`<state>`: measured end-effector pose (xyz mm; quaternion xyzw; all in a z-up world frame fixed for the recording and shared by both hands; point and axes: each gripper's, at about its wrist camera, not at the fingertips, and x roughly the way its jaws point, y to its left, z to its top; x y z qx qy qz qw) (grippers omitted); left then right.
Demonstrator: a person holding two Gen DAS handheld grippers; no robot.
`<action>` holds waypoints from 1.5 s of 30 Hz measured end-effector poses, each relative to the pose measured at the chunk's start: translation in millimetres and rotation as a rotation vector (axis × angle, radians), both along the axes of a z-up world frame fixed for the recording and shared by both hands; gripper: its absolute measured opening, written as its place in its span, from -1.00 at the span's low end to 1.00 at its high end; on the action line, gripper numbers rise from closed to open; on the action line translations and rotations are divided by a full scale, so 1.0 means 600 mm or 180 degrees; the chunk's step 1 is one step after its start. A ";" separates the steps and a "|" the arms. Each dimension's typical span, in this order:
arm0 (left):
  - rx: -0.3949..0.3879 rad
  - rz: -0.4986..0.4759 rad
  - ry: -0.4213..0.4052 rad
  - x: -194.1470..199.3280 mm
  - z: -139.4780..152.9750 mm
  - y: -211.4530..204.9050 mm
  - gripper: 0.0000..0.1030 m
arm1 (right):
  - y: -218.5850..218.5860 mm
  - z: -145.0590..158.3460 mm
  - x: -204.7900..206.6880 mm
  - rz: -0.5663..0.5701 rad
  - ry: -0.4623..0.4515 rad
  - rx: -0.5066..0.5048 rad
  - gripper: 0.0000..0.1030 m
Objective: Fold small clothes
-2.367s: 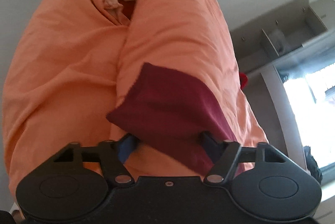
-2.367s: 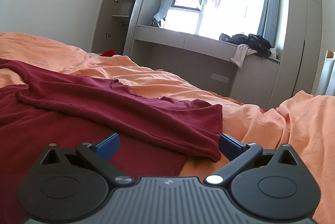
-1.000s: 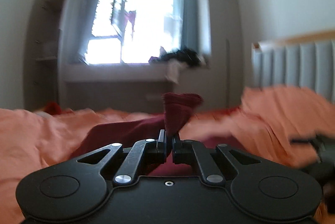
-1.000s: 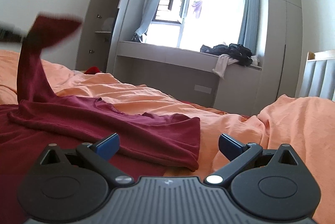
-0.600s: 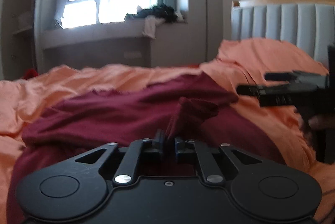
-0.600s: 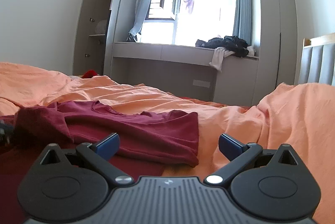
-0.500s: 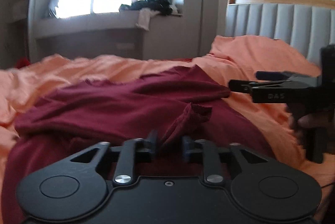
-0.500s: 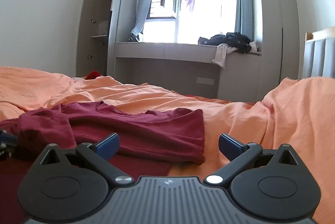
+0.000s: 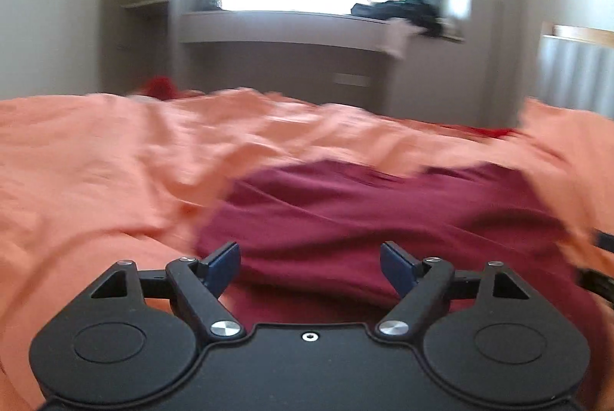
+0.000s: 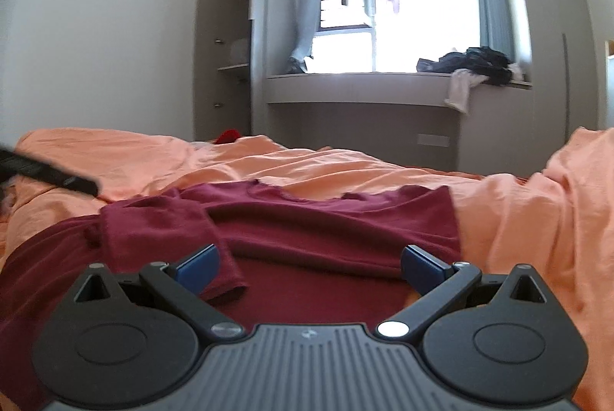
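Note:
A dark red T-shirt (image 10: 330, 230) lies on the orange bedding (image 10: 537, 219), its left sleeve (image 10: 161, 230) folded in over the body. It also shows in the blurred left wrist view (image 9: 383, 219). My left gripper (image 9: 311, 267) is open and empty, low over the shirt's left edge. My right gripper (image 10: 309, 267) is open and empty, low over the shirt's near part. The left gripper's tip shows as a black bar at the left edge of the right wrist view (image 10: 46, 173).
Orange duvet (image 9: 96, 161) covers the bed all round. A window bench (image 10: 383, 81) with a heap of dark clothes (image 10: 472, 63) stands beyond the bed. An open grey wardrobe (image 10: 226, 58) is at the left, a padded headboard (image 9: 575, 73) at the right.
My left gripper let go of the red sleeve, opened, and swung left and back off the shirt. The sleeve now lies folded on the shirt. My right gripper stayed open, shifting slightly.

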<state>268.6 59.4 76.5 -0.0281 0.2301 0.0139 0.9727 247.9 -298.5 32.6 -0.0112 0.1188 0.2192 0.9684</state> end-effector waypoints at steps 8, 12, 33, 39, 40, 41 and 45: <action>-0.0320 0.0393 0.0443 0.139 -0.028 0.125 0.34 | 0.031 -0.014 0.003 0.0104 0.0009 -0.0128 0.99; -0.0549 0.0434 0.0714 0.171 -0.058 0.154 0.02 | 0.040 -0.022 0.005 0.0149 0.0034 -0.0182 0.99; -0.0345 0.0722 0.0425 0.129 -0.037 0.141 0.07 | 0.038 -0.027 -0.005 0.0152 0.0024 -0.0277 0.99; -0.0233 0.0548 0.0166 0.048 0.001 0.110 0.57 | 0.034 -0.012 -0.045 0.0138 -0.0213 -0.0356 0.99; -0.0226 0.0502 0.0129 0.031 0.007 0.103 0.65 | 0.033 -0.011 -0.055 0.0139 -0.0256 -0.0382 0.99; -0.0211 0.0471 0.0103 0.018 0.010 0.096 0.69 | 0.033 -0.010 -0.064 0.0137 -0.0285 -0.0404 0.99; -0.0091 0.0333 -0.0041 -0.046 0.024 0.062 0.98 | 0.031 -0.011 -0.105 0.0138 -0.0361 -0.0448 0.99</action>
